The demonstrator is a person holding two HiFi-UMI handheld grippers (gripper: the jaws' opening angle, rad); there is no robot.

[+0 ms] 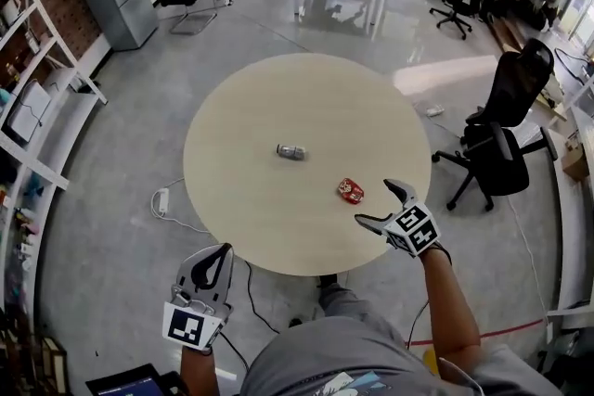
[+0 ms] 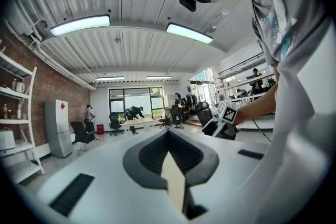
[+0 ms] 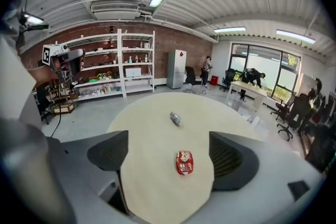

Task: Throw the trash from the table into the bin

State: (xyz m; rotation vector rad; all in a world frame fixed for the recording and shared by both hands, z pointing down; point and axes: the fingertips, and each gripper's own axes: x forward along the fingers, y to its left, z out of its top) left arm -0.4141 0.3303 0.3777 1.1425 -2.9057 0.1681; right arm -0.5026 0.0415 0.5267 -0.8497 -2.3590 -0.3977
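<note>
Over the round table (image 1: 278,97) the first pick-up is in hand: the right gripper (image 1: 376,202), wide open and empty, hovers just beside the red wrapper (image 1: 350,190) and must next drop astride it and close. The left gripper (image 1: 223,253) hangs off the near edge, jaws together on nothing. The wrapper lies flat and crinkled toward the table's right side, with a small silver can (image 1: 290,151) near the middle.

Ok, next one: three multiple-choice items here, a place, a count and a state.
1. Where is the red packet? A) on the table, between the silver can and the right tool B) atop the can C) clamped in the right tool
2. Trash pieces on the table? A) one B) two C) four
3. Right tool's jaws? A) shut on the can B) shut on the packet C) apart, holding nothing
Key: 1A, it lies on the tabletop ahead of that tool; 2B, only can and packet; 3C, jaws stand wide, nothing touching them.
</note>
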